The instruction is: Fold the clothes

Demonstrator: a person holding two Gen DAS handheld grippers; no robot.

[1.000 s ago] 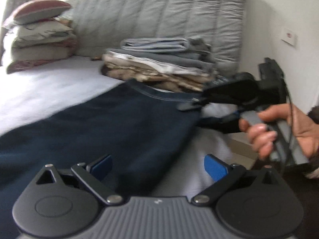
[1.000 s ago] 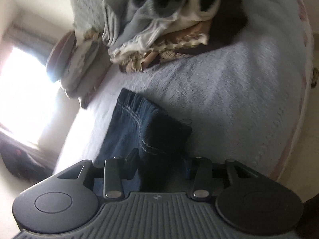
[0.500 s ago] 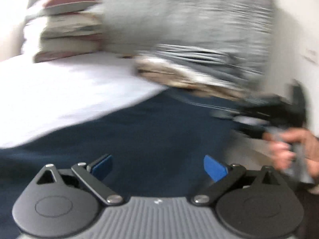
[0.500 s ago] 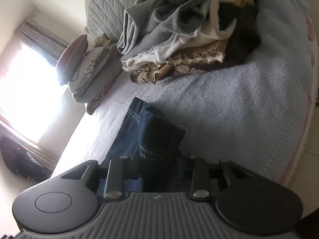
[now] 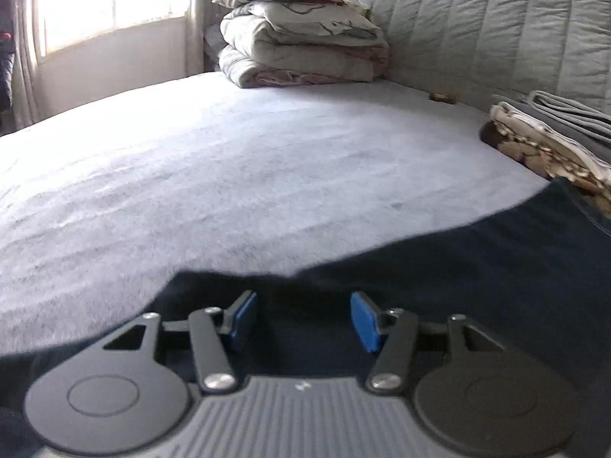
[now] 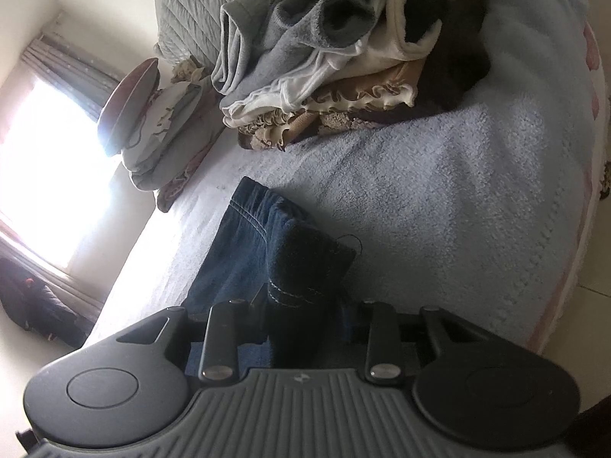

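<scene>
A dark blue pair of jeans (image 5: 458, 278) lies across the near part of the pale bed cover (image 5: 229, 171). My left gripper (image 5: 305, 318) hovers low over the garment's near edge. Its blue pads (image 5: 244, 316) are closing, with dark cloth under and between them and a gap still showing. In the right wrist view, a stitched fold of the jeans (image 6: 244, 236) rises between the fingers of my right gripper (image 6: 305, 305), which is shut on it; the cloth hides the fingertips.
A pile of folded clothes (image 5: 553, 141) sits at the right against the quilted headboard (image 5: 496, 30); it also shows as a pile (image 6: 324, 57) in the right wrist view. Stacked pillows and blankets (image 5: 301, 45) stand at the back by the bright window (image 5: 107, 0).
The left gripper swung left along the jeans, so the right gripper and the hand on it left its view. Its pads came closer together. The right gripper tightened on the fold and stayed put.
</scene>
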